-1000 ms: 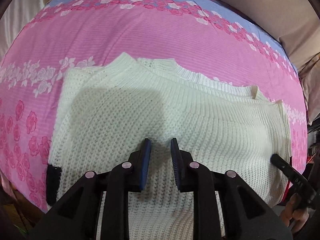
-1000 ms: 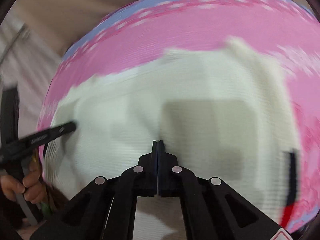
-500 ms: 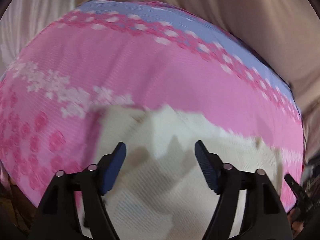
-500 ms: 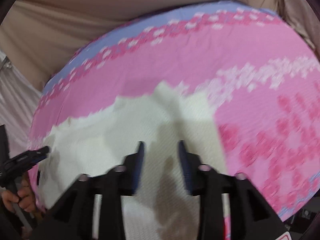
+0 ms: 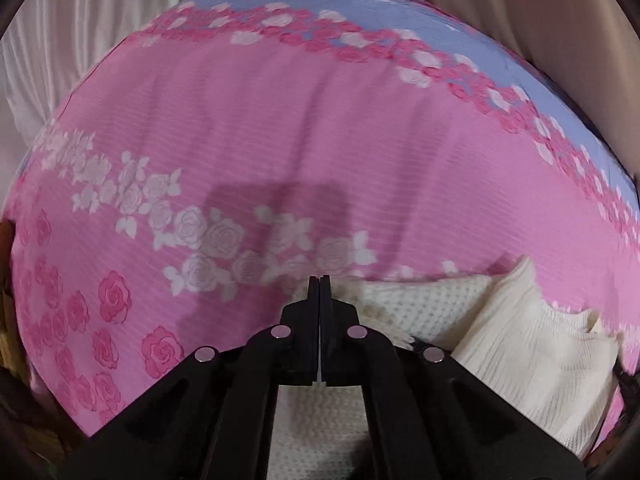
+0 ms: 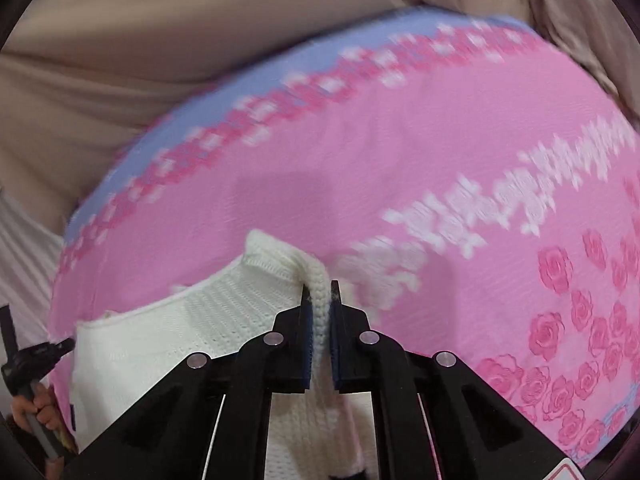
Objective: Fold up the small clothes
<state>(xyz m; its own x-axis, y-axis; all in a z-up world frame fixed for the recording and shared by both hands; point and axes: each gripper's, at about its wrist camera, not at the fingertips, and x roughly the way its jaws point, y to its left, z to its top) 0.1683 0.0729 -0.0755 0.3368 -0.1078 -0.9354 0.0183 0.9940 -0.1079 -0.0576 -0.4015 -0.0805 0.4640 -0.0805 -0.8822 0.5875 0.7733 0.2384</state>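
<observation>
- Cream-white knitted sweater [image 6: 224, 320]: one garment, lying on the pink sheet near its close edge, with both grippers at its far edge.
- Right gripper [image 6: 319, 290]: its two fingers pinch a thick ribbed fold of the sweater, which fills the narrow gap between the blue pads.
- Left gripper [image 5: 319, 285]: its two fingers are pressed together with only a thin seam between them. Knit shows below and just right of the tips, but whether any of it is caught between them cannot be told.
- From the left wrist, the sweater bunches into raised folds to the right of the fingers, one ribbed peak standing highest.
- Pink rose-printed bed sheet [image 5: 280, 140]: one sheet, with a band of white roses, scattered darker pink roses and a lilac strip along the far side.
- Beige draped fabric [image 6: 200, 40] lies beyond the sheet.
</observation>
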